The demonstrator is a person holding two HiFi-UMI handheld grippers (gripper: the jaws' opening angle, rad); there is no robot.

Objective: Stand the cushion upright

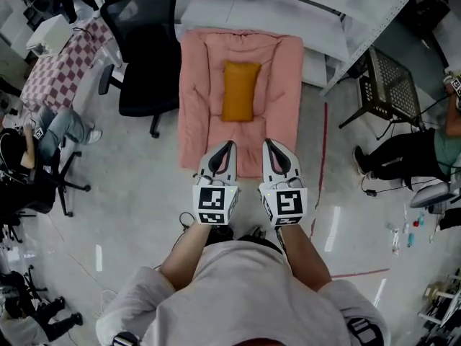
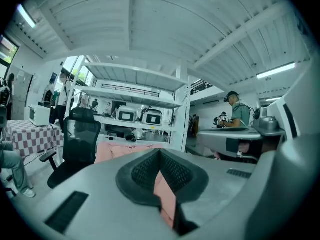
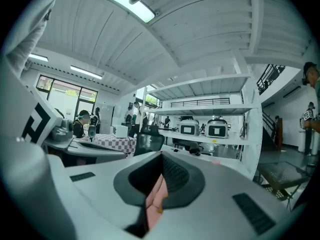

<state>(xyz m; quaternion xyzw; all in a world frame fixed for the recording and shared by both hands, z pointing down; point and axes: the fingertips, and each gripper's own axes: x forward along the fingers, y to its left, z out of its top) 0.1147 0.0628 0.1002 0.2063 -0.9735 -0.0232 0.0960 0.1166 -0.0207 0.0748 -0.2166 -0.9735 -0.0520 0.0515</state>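
Observation:
An orange cushion (image 1: 240,91) lies flat in the middle of a pink padded mat (image 1: 194,107) on the floor. In the head view both grippers hover side by side over the mat's near edge, short of the cushion. The left gripper (image 1: 229,147) is shut, and so is the right gripper (image 1: 268,144). In the left gripper view the jaws of the left gripper (image 2: 160,156) meet, and the pink mat (image 2: 112,151) shows beyond them. In the right gripper view the right gripper (image 3: 161,159) is shut too, with only pink mat (image 3: 154,196) visible through the gap below its pads. Nothing is held.
A black office chair (image 1: 140,49) stands left of the mat and a white shelving unit (image 1: 288,6) behind it. A checkered table (image 1: 61,60) is at far left and a black mesh chair (image 1: 389,85) at right. People sit at left (image 1: 29,143) and right (image 1: 403,157).

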